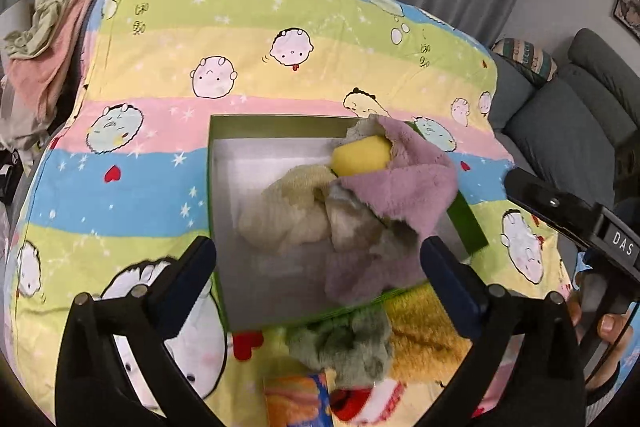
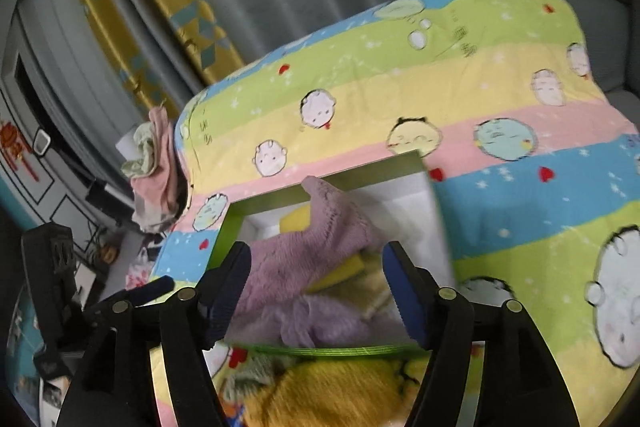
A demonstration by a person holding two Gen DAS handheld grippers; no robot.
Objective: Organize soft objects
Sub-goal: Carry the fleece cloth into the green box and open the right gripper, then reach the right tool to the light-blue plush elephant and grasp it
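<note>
Inside rectangular green box (image 1: 224, 163): fluffy purple cloth (image 1: 404, 179), yellow sponge (image 1: 360, 153).

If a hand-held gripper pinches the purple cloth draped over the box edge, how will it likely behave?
The purple cloth looks fluffy and limp, sagging over the green box wall, so it would probably droop and trail. It partly wraps the yellow sponge, which might get dragged or tumble out. It seems light and easy to pinch, not slippery.
</note>
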